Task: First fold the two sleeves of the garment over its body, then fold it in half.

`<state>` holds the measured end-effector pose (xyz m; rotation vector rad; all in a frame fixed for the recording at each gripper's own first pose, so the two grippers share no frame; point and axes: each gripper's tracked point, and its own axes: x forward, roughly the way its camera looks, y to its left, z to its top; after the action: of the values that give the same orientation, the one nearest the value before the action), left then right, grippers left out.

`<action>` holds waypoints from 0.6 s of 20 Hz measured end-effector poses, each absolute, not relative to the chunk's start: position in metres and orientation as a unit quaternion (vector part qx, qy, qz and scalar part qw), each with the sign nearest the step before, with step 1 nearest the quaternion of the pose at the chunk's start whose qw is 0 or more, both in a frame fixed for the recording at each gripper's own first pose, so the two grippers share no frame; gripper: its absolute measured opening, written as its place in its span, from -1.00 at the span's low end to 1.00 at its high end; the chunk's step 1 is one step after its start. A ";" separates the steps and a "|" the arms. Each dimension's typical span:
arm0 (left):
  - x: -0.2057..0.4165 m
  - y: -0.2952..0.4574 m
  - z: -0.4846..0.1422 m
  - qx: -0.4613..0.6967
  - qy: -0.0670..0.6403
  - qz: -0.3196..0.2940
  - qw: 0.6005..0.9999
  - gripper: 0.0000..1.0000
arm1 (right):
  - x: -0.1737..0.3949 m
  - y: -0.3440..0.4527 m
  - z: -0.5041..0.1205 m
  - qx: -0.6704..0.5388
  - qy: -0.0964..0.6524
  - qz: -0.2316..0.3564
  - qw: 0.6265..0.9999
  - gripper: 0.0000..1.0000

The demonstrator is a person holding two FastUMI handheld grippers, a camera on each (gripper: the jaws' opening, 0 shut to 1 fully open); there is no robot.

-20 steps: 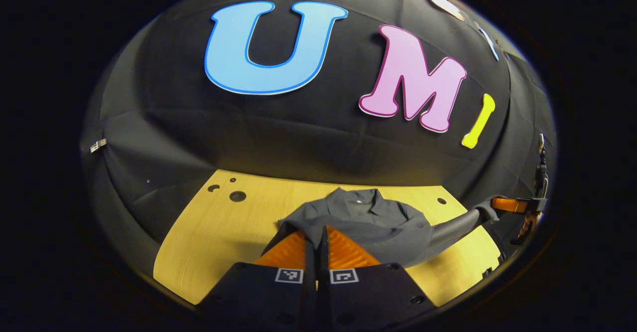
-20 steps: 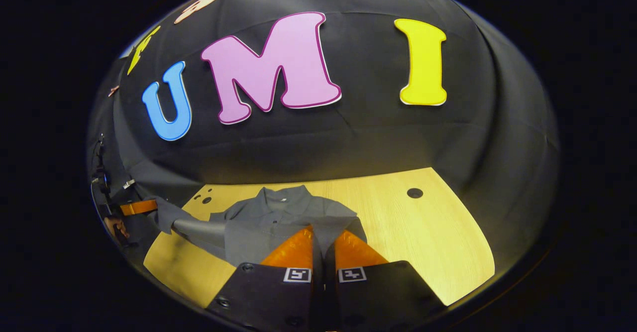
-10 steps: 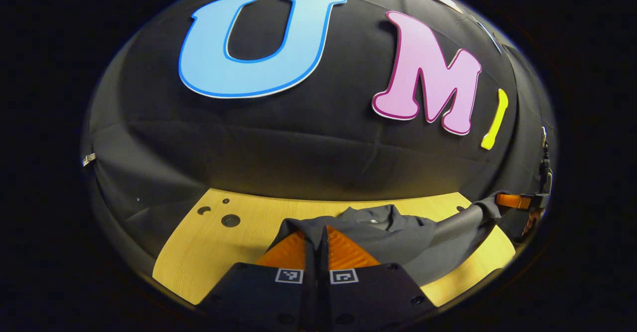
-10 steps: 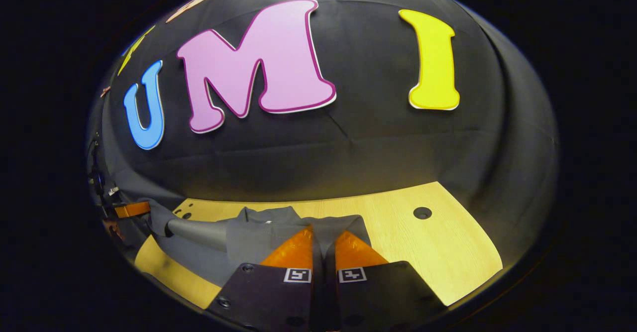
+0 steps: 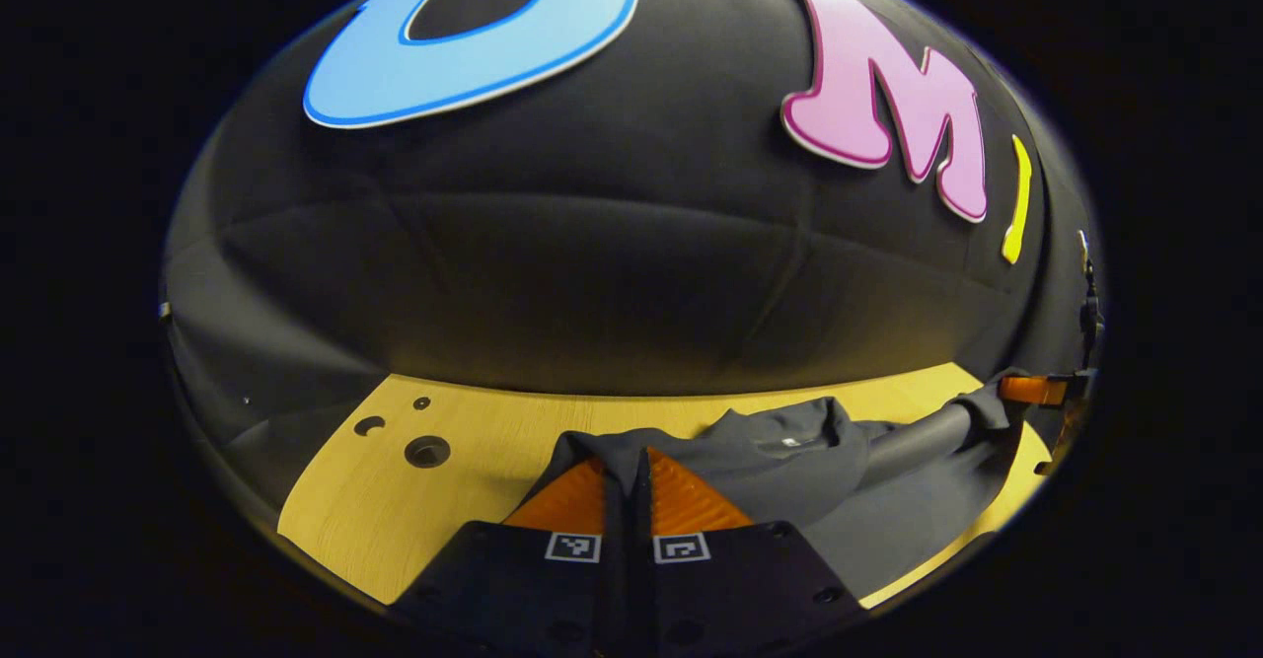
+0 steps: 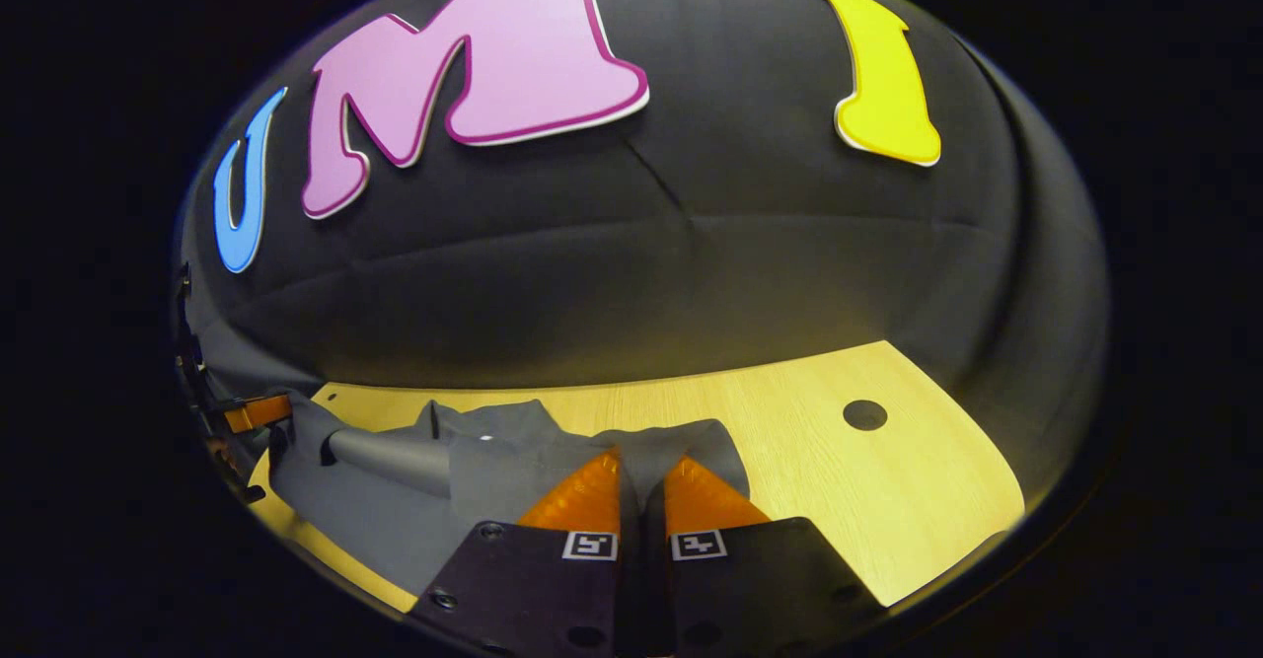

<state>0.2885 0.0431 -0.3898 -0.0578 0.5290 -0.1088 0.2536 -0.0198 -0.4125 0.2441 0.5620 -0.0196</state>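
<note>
In the left gripper view, the left gripper (image 5: pixel 629 463) sits at the bottom centre with its 2 fingers (image 5: pixel 567 500) drawn together, and a fold of the dark grey collared shirt (image 5: pixel 780 456) is pinched between them, the cloth rising over the fingertips. The shirt lies on the light wooden table (image 5: pixel 464 485), bunched and draped, its collar near the middle of the heap with a small pale tag showing inside it. From the heap a stretched band of cloth runs off to the right edge of this view, where the right gripper (image 5: pixel 1031 389) grips its end just above the table's far corner. To the left of the shirt, 3 round holes (image 5: pixel 426 451) are cut into the tabletop, well apart from the cloth. In the right gripper view, the right gripper (image 6: pixel 641 471) also has its 2 fingers (image 6: pixel 587 498) closed on a fold of the same shirt (image 6: pixel 474 466), the cloth humped over the tips. The garment spreads leftward across the table (image 6: pixel 839 480) from there, and a taut roll of cloth reaches toward the left gripper (image 6: pixel 255 411) at the far left edge, which clasps the other end. On the right half of the tabletop 1 round hole (image 6: pixel 864 414) sits on bare wood, well clear of the shirt. Behind the table hangs the black cloth wall (image 6: pixel 691 273) of the booth.
</note>
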 end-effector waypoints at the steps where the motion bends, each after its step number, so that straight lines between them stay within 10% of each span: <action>1: 0.293 0.042 -0.397 -0.030 0.261 -0.052 0.963 -0.90 | 0.258 -0.020 -0.420 0.118 0.278 -0.015 0.953 -0.89; 12: 0.300 0.039 -0.470 -0.020 0.309 -0.034 0.950 -0.86 | 0.267 -0.014 -0.499 0.111 0.330 -0.027 0.937 -0.87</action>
<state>0.3000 0.0386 -0.4705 -0.0414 0.6290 -0.0695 0.2667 -0.0140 -0.4990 0.2273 0.6741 -0.0561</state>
